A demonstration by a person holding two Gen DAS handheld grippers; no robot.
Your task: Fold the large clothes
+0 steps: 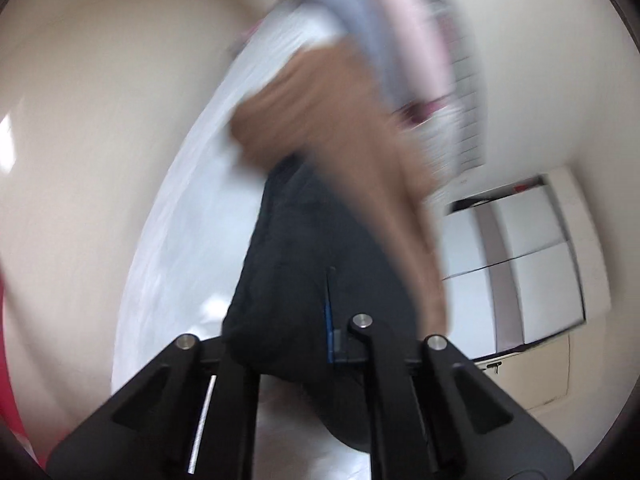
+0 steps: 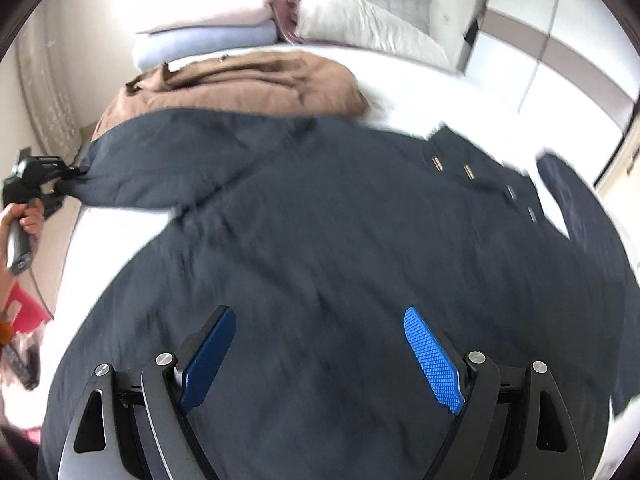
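Observation:
A large dark navy coat (image 2: 340,240) lies spread over a white bed (image 2: 420,88), its buttons (image 2: 468,172) at the right. My right gripper (image 2: 320,344) is open just above the coat, blue pads (image 2: 432,360) wide apart and empty. My left gripper (image 2: 68,180) shows at the far left in the right wrist view, shut on one end of the coat and pulling it out sideways. In the left wrist view that gripper (image 1: 330,336) is shut on bunched dark coat fabric (image 1: 312,264); the view is blurred.
A folded brown garment (image 2: 248,84) lies on the bed behind the coat. Folded pink and pale blue bedding (image 2: 208,28) and a white pillow (image 2: 360,24) are stacked at the headboard. White wardrobe doors (image 2: 560,40) stand at right. A pink object (image 2: 24,312) sits at left.

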